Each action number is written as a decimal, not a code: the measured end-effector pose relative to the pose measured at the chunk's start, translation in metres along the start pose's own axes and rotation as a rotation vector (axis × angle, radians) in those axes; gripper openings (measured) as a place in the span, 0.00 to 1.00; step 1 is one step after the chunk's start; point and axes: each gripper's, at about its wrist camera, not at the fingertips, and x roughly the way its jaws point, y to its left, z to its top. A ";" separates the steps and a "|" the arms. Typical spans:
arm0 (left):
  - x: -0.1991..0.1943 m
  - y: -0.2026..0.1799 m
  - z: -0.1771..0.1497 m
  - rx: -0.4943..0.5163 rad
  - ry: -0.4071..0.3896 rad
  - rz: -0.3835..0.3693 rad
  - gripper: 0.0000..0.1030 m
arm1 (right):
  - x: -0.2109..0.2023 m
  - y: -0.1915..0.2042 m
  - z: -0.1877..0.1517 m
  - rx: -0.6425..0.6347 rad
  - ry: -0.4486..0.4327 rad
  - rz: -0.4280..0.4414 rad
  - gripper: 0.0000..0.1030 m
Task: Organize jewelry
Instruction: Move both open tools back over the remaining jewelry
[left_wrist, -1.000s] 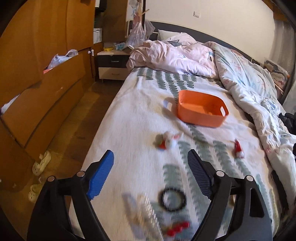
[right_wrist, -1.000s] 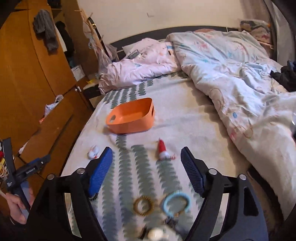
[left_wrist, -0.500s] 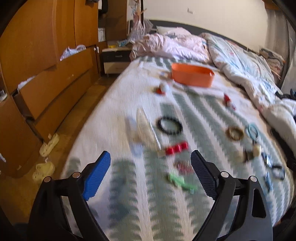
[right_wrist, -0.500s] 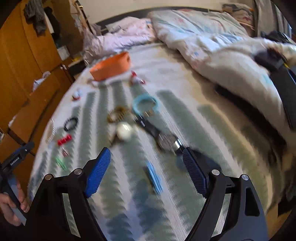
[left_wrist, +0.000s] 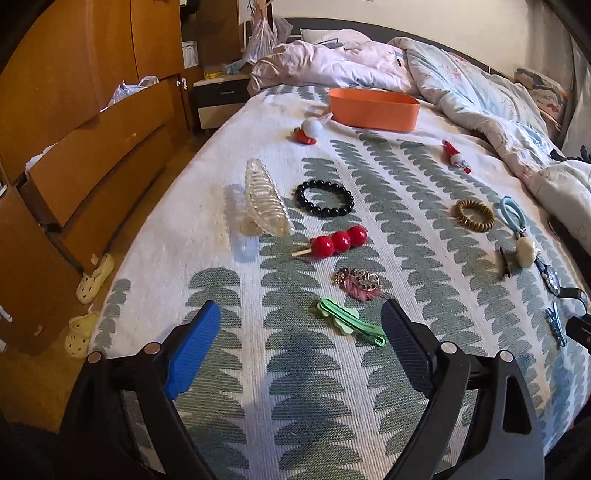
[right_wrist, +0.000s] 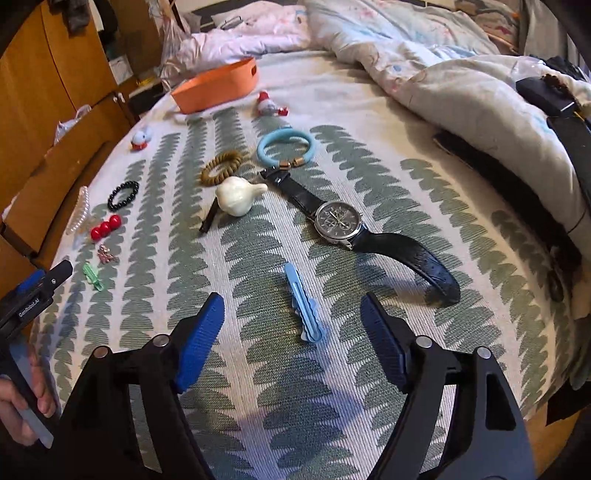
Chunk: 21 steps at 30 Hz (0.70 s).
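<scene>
Jewelry lies spread over the patterned bedspread. My left gripper (left_wrist: 301, 332) is open and empty, just short of a green hair clip (left_wrist: 351, 325) and a pink brooch (left_wrist: 357, 283). Beyond lie red beads (left_wrist: 339, 240), a black bead bracelet (left_wrist: 324, 197) and a clear claw clip (left_wrist: 264, 202). My right gripper (right_wrist: 291, 325) is open and empty, with a blue hair clip (right_wrist: 304, 307) between its fingers' line. A black-strap watch (right_wrist: 340, 222), a white garlic-shaped clip (right_wrist: 236, 195), a blue bangle (right_wrist: 286, 147) and a brown coil tie (right_wrist: 221, 168) lie beyond. An orange basket (left_wrist: 373, 109) stands far back.
A rumpled duvet (right_wrist: 461, 74) covers the bed's right side. A wooden wardrobe with drawers (left_wrist: 74, 110) and small shoes on the floor (left_wrist: 94, 277) are to the left. Two small Santa clips (left_wrist: 308, 132) lie near the basket. The left gripper (right_wrist: 33, 291) shows in the right wrist view.
Both grippers have pulled back toward the foot of the bed and tilted down. The near jewelry has come into view and the basket has receded. Both stay open.
</scene>
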 end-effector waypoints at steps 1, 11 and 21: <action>0.001 -0.001 -0.002 0.002 0.002 -0.003 0.85 | 0.001 0.000 0.000 0.002 0.002 -0.004 0.74; 0.013 -0.002 -0.005 0.005 0.030 -0.053 0.85 | 0.013 0.005 0.002 0.002 0.034 -0.001 0.68; 0.027 -0.021 -0.006 0.047 0.073 -0.057 0.85 | 0.021 0.007 0.004 -0.003 0.054 -0.010 0.68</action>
